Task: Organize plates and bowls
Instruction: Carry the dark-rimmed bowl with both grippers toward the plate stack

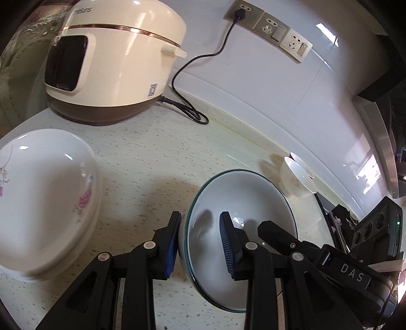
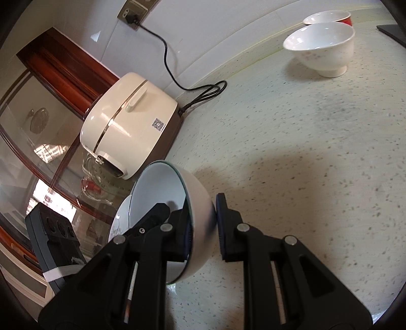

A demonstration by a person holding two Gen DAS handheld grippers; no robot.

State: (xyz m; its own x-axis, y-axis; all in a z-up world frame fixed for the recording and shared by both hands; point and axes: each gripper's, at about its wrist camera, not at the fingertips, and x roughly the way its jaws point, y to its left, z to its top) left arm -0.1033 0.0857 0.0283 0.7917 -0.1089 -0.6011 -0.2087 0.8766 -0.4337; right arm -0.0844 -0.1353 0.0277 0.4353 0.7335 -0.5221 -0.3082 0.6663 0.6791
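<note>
Holding rim | left claw (image 1: 200, 243) straddles the green-rimmed bowl (image 1: 243, 203) wall at 9 o'clock, pads loose | bowl tilted above counter (image 1: 152, 157), flowered plates (image 1: 45, 198) at its 9 | right claw (image 2: 203, 226) clamped on wall at 3 | glazed, slippery, breakable: grip the rim.

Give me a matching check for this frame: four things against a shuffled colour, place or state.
1 rice cooker
2 green-rimmed bowl
3 cord
4 footed white bowl

A plugged into the wall socket
B tilted, rim between black fingers
C cream with a brown base
D upright on the counter, in front of a red bowl

Pairs: 1-C, 2-B, 3-A, 4-D
</note>
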